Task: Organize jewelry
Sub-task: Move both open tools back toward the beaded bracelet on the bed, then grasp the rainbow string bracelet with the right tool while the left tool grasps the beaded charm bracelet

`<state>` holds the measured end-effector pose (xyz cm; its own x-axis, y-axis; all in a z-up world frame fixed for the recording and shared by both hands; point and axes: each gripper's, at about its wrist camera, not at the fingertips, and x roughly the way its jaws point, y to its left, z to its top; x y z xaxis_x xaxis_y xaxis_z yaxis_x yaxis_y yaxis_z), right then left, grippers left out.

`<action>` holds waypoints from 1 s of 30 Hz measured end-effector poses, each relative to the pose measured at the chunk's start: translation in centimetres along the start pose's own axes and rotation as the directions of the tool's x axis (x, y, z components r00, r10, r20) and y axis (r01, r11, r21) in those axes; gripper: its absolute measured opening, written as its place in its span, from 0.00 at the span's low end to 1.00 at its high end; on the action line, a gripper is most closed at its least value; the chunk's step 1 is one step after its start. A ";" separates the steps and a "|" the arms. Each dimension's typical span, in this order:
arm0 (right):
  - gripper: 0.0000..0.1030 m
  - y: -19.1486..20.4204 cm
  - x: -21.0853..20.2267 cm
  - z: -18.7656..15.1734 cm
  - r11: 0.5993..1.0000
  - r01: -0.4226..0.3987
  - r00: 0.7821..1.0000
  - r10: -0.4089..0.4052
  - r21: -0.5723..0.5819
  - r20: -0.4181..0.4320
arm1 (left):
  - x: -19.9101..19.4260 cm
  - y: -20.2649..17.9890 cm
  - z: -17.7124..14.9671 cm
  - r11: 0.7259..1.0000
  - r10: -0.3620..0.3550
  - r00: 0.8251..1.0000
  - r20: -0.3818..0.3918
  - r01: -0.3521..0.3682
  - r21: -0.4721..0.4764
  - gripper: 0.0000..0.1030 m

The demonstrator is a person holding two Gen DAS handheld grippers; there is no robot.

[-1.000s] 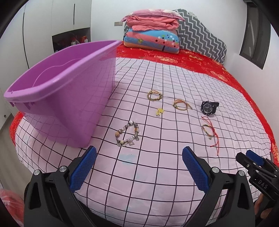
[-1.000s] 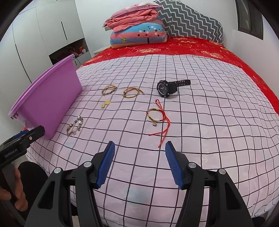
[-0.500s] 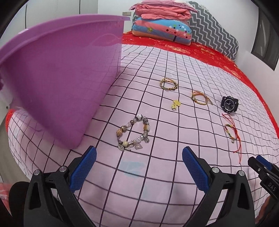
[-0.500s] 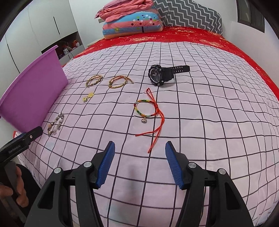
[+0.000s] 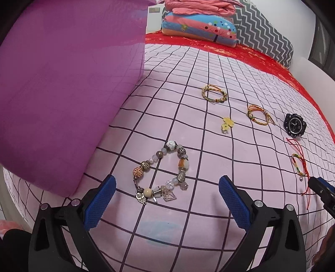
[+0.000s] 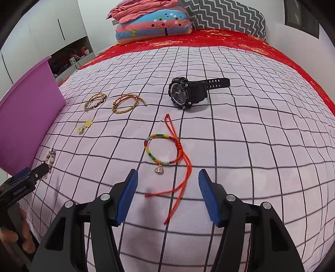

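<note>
A beaded charm bracelet [image 5: 162, 172] lies on the checked sheet just ahead of my open, empty left gripper [image 5: 166, 194]. A multicoloured cord bracelet with red strings [image 6: 167, 152] lies just ahead of my open, empty right gripper [image 6: 167, 188]. Beyond lie two braided gold bracelets [image 6: 95, 101] [image 6: 126, 103], a small yellow charm [image 6: 84, 126] and a black watch [image 6: 188, 93]. A purple tub [image 5: 62, 83] stands at the left, close to the beaded bracelet.
Folded quilts [image 6: 152, 23] and a zigzag pillow [image 6: 226, 16] sit at the head of the bed on a red sheet [image 6: 230, 39]. The bed's near edge runs under both grippers. White cupboards [image 6: 41, 35] stand at the left.
Both grippers have moved forward and lower over the bed. The left has closed in on the beaded bracelet, the right on the cord bracelet. Both stay open.
</note>
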<state>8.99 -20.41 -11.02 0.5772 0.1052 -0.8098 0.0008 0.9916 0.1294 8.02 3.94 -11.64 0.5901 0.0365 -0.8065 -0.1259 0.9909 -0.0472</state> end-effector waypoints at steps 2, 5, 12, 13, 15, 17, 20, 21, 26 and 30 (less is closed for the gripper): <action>0.56 0.1 0.6 0.4 1.000 0.000 1.000 0.000 -0.009 0.000 | 0.5 0.1 0.0 1.000 0.000 1.000 -0.010 0.000 -0.006 0.94; 0.56 0.2 1.6 1.0 1.000 -0.005 1.000 0.004 -0.014 -0.007 | 1.3 0.2 0.2 1.000 -0.003 1.000 -0.025 0.002 -0.014 0.94; 0.56 0.6 3.4 1.8 0.999 0.016 1.000 -0.017 -0.035 -0.019 | 2.4 -0.1 0.4 1.000 0.027 0.999 -0.031 -0.027 0.010 0.94; 0.56 0.5 3.6 1.9 0.999 0.021 1.000 -0.021 -0.040 -0.017 | 2.5 -0.2 0.4 0.999 0.034 0.999 -0.030 -0.033 0.018 0.94; 0.56 0.6 3.9 2.0 0.998 0.034 0.999 -0.034 -0.054 -0.012 | 2.8 -0.5 0.5 0.999 0.044 0.999 -0.027 -0.043 0.033 0.94; 0.56 0.7 4.2 2.1 0.997 0.042 0.999 -0.043 -0.065 -0.008 | 3.0 -0.6 0.6 0.998 0.052 0.998 -0.024 -0.051 0.043 0.94; 0.56 1.0 4.6 2.3 0.994 0.061 0.998 -0.062 -0.086 -0.006 | 3.4 -0.9 0.8 0.997 0.061 0.998 -0.021 -0.060 0.055 0.95; 0.56 1.1 4.8 2.3 0.993 0.071 0.997 -0.072 -0.098 -0.005 | 3.5 -1.1 0.9 0.996 0.062 0.998 -0.019 -0.061 0.060 0.95; 0.56 1.5 5.2 2.4 0.988 0.092 0.996 -0.093 -0.125 0.001 | 3.6 -1.3 1.0 0.996 0.057 0.998 -0.017 -0.056 0.066 0.91; 0.45 1.9 5.3 2.4 0.983 0.108 0.994 -0.109 -0.148 0.004 | 3.4 -1.7 0.9 0.997 0.025 1.000 -0.017 -0.024 0.072 0.75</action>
<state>14.02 -18.12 -13.73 0.5772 -0.0036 -0.8166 -0.0578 0.9973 -0.0453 10.93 2.45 -13.75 0.5731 0.0591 -0.8174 -0.0818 0.9965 0.0147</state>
